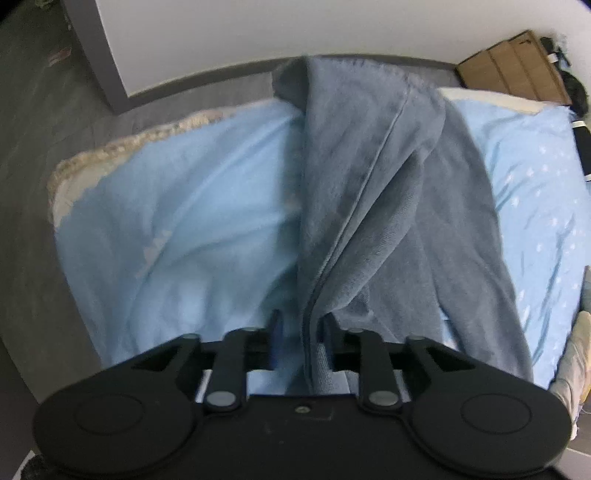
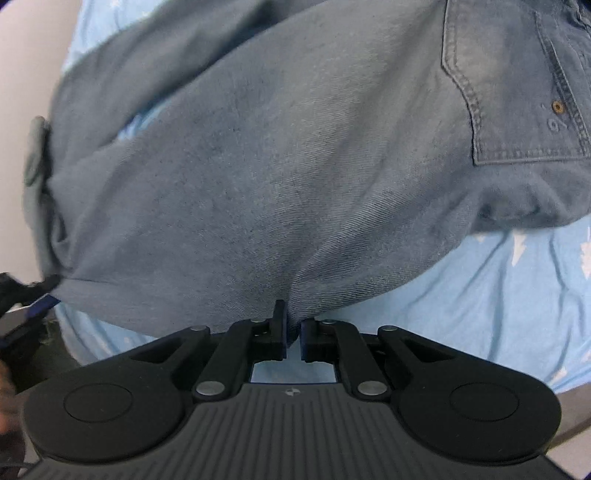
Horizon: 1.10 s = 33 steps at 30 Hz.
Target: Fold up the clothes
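Observation:
Grey-blue jeans (image 1: 369,184) lie stretched over a bed with a light blue sheet (image 1: 177,229). In the left wrist view one folded leg runs away from my left gripper (image 1: 302,328). Its seam edge passes between the fingers against the right one, and a gap with sheet showing remains beside the left one. In the right wrist view the jeans (image 2: 258,166) fill the frame, with a back pocket (image 2: 517,92) at the upper right. My right gripper (image 2: 294,328) is shut on the near edge of the denim.
The bed's beige trimmed edge (image 1: 122,147) borders the dark grey floor (image 1: 37,147) on the left. A white wall (image 1: 295,29) stands behind the bed, and a cardboard box (image 1: 517,66) sits at the far right. A black and blue part (image 2: 26,299) shows by the jeans' hem.

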Each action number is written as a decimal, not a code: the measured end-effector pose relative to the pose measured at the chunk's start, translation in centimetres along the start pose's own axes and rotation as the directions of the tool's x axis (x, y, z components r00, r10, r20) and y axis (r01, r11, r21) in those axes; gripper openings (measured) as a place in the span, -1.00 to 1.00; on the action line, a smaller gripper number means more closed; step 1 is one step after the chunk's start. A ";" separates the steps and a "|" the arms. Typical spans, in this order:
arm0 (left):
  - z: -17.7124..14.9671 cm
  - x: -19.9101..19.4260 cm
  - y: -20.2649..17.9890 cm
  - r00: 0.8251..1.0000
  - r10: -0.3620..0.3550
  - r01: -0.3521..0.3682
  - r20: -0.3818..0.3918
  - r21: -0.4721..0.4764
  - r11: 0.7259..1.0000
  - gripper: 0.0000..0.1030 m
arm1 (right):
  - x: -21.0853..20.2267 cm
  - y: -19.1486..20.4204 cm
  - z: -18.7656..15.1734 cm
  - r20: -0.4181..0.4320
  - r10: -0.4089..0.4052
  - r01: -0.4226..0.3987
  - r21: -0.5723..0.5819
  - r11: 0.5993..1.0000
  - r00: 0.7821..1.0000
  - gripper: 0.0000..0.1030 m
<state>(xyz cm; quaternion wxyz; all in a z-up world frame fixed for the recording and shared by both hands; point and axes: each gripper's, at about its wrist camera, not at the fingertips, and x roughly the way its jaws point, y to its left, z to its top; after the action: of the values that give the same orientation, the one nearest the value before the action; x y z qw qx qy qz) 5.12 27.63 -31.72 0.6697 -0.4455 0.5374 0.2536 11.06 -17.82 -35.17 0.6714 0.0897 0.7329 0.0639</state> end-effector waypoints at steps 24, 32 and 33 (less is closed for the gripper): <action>6.7 9.5 -15.2 0.911 0.168 -0.383 0.377 0.620 0.685 0.04 | -3.5 -4.0 -4.5 0.133 -0.073 0.046 0.200 0.979 0.988 0.10; 9.1 6.4 -11.1 0.927 0.094 -0.292 0.362 0.544 0.787 -0.85 | -3.9 -5.0 -4.6 0.147 -0.105 0.061 0.279 0.958 0.984 0.10; 9.3 5.3 -10.3 0.928 0.075 -0.271 0.366 0.522 0.809 -0.86 | -3.9 -4.9 -4.5 0.147 -0.102 0.056 0.286 0.957 0.984 0.10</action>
<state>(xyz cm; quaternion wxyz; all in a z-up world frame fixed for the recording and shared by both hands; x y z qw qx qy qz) 19.70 30.11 -33.19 0.8244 -0.1277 0.5079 0.2146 6.73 -23.35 -32.00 0.7106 0.1593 0.6812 -0.0748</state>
